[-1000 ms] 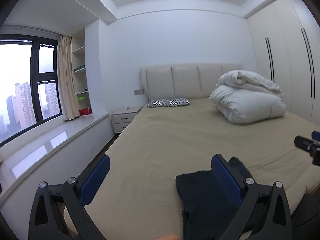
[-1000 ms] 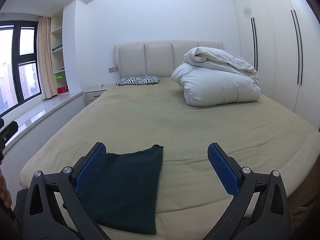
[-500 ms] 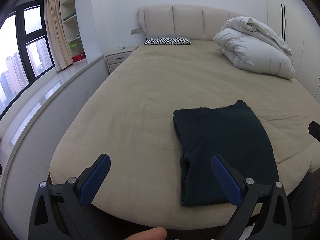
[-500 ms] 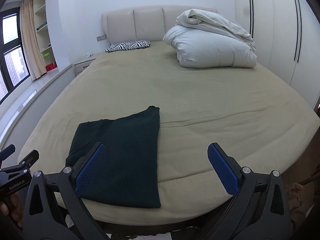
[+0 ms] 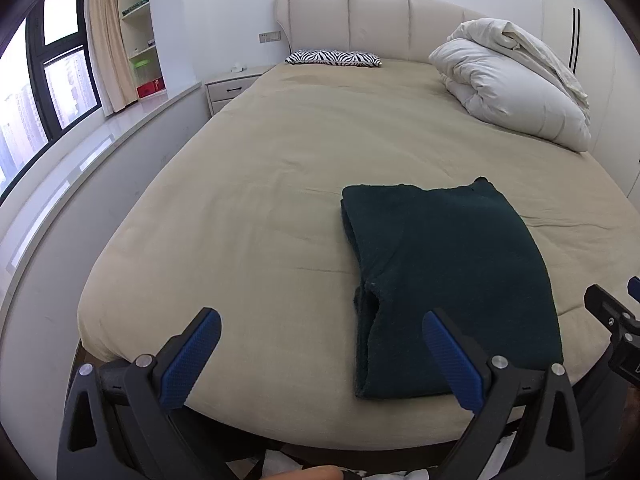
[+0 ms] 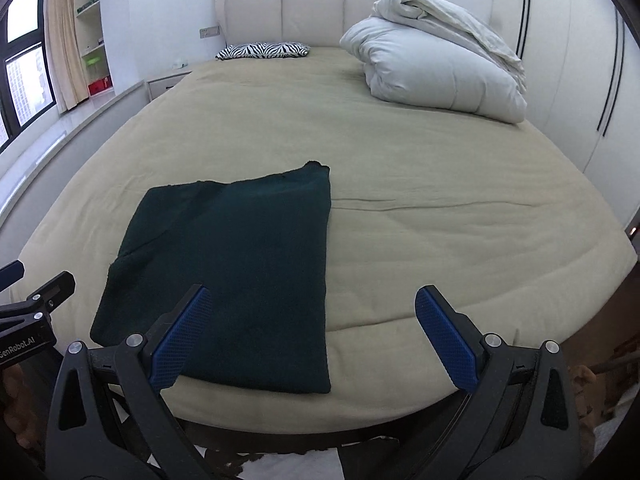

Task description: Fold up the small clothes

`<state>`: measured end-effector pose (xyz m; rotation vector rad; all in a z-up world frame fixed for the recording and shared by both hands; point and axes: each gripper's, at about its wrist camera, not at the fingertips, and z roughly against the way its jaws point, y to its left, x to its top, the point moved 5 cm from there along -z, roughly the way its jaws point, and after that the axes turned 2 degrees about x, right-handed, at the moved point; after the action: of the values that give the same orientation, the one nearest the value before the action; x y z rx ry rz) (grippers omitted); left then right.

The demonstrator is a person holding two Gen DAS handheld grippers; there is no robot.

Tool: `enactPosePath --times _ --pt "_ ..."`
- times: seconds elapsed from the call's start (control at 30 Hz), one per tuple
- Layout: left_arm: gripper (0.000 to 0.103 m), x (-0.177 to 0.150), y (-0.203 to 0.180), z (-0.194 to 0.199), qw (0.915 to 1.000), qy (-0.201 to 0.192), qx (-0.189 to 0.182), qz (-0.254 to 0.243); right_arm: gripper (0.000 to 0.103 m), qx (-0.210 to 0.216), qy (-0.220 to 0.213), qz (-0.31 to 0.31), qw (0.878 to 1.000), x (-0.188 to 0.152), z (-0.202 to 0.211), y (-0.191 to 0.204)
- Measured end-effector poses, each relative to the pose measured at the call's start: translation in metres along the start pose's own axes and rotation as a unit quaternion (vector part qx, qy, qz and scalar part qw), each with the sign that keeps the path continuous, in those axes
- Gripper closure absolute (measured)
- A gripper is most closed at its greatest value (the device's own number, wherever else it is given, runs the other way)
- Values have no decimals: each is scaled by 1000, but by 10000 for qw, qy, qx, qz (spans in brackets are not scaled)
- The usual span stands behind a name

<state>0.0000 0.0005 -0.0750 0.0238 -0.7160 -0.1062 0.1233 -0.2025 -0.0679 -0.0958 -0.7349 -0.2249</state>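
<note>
Both cameras have tipped downward over the past second, so the bed's (image 5: 248, 184) near edge and the whole garment (image 5: 448, 276) now show, where earlier the wall and headboard filled most of each view. Neither the garment nor the bedding has shifted.

That garment, dark green and folded into a rough rectangle, lies flat on the beige sheet near the foot of the bed, with one small corner poking up at its far edge (a layered fold runs along its left side in the left wrist view). In the right wrist view the garment (image 6: 236, 264) sits left of centre.

Left gripper (image 5: 320, 354): jaws spread wide, nothing between them, held off the foot of the bed; its right blue pad overlaps the garment's near edge in the picture, but contact cannot be told. Right gripper (image 6: 312, 338): likewise spread wide and empty, its left pad in line with the garment's near left part. Each gripper's black frame shows at the edge of the other's view.

A white duvet (image 5: 512, 84) is heaped at the far right of the bed, and a zebra-print pillow (image 5: 334, 58) lies against the headboard (image 5: 376, 20). A window (image 5: 40, 80) and curtain (image 5: 108, 36) stand at left.
</note>
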Motion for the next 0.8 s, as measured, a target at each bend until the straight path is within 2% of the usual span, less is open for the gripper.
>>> enactPosePath --times 0.2,0.8 --pt "0 -3 2 -4 9999 83 -54 58 0 -44 158 27 9999 -4 -9 0" --pt "0 -4 4 -7 9999 129 -82 74 0 -31 189 37 9998 -3 -13 6"
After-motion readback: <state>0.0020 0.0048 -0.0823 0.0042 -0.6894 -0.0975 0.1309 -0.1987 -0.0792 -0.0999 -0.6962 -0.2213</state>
